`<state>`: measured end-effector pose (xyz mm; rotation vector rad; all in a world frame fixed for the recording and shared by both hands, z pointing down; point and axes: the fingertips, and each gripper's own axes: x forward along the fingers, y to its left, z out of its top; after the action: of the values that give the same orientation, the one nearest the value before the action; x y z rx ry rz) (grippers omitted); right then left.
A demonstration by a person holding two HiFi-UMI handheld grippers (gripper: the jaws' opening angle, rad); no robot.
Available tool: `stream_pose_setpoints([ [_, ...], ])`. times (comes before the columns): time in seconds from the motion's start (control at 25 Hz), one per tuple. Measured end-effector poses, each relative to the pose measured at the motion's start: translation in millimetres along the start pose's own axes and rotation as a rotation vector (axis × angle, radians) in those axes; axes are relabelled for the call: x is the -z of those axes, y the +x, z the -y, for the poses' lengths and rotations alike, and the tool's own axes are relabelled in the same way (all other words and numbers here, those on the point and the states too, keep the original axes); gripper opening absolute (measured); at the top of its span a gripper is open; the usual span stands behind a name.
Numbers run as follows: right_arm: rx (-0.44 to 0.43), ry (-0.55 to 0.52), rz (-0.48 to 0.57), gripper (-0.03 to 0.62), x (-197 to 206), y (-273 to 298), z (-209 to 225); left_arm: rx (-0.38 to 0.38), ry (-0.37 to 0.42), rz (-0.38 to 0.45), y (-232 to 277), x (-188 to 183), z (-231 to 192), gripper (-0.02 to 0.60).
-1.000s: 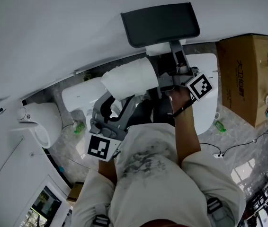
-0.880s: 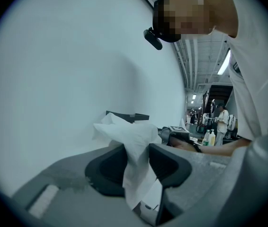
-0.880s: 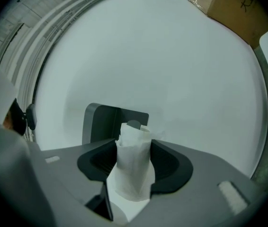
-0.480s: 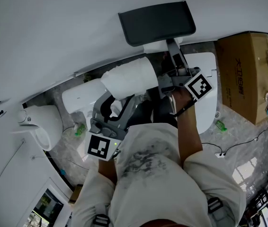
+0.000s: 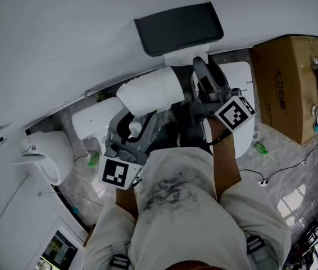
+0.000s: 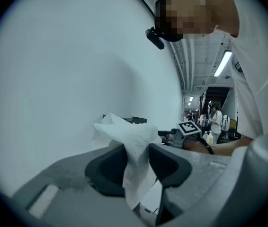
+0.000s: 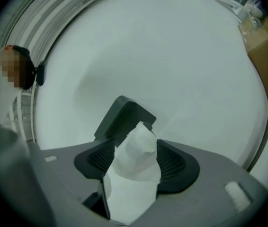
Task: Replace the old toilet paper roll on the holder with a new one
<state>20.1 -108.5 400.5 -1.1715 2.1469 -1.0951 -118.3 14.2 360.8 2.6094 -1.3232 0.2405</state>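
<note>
The left gripper (image 6: pixel 136 161) is clamped narrow on a crumpled fold of the new roll (image 5: pixel 148 91). It holds the roll out just below and left of the black holder (image 5: pixel 178 28) on the far wall (image 5: pixel 63 38). That thin pinch could tear or slip, and the bulky roll would drop toward the white toilet (image 5: pixel 91 117) beneath.

The right gripper (image 7: pixel 135 161) stands wide, its jaws closing around a peak of white paper (image 7: pixel 138 138) just under the holder. The pads (image 7: pixel 172 162) do not clearly squeeze it. Biting loose tissue rather than a firm body risks ripping off only a scrap. I cannot tell whether this paper belongs to the old roll.

The new roll is a plump, soft cylinder with a wrinkled skin. The holder's cover is a flat, matte, round-cornered rectangle. The pads are dark and ribbed, and the wall is smooth and pale.
</note>
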Motion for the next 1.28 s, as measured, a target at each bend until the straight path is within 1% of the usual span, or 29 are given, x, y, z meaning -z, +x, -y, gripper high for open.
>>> stream_pose_setpoints([
  [0.2, 0.030, -0.197, -0.059, 0.259, -2.7, -17.8, -14.0, 0.004, 0.008, 0.006, 2.4, -4.7, 0.6, 0.156],
  [0.48, 0.046, -0.449, -0.102, 0.235, -11.3, -35.2, -38.6, 0.006, 0.014, 0.032, 9.0, -13.9, 0.4, 0.156],
  [0.72, 0.036, -0.631, -0.114, 0.173, -18.2, -41.9, -67.9, -0.002, 0.009, 0.055, 12.6, -23.9, -5.6, 0.156],
  [0.88, 0.039, -0.720, -0.111, 0.132, -22.9, -45.4, -80.7, -0.004, 0.010, 0.077, 14.9, -31.6, -8.6, 0.156],
  [1.04, 0.040, -0.773, -0.101, 0.062, -26.7, -49.4, -90.9, 0.000, 0.013, 0.084, 14.9, -35.5, -8.7, 0.156],
  [1.08, 0.040, -0.783, -0.100, 0.028, -27.1, -50.2, -92.5, 0.000, 0.010, 0.084, 14.9, -35.4, -8.5, 0.156],
  [1.12, 0.039, -0.791, -0.101, 0.009, -27.0, -50.9, -93.8, 0.001, 0.007, 0.084, 14.8, -35.4, -8.3, 0.156],
  [1.28, 0.023, -0.824, -0.122, 0.002, -23.9, -52.5, -97.8, 0.007, 0.009, 0.105, 14.4, -38.1, -7.6, 0.156],
])
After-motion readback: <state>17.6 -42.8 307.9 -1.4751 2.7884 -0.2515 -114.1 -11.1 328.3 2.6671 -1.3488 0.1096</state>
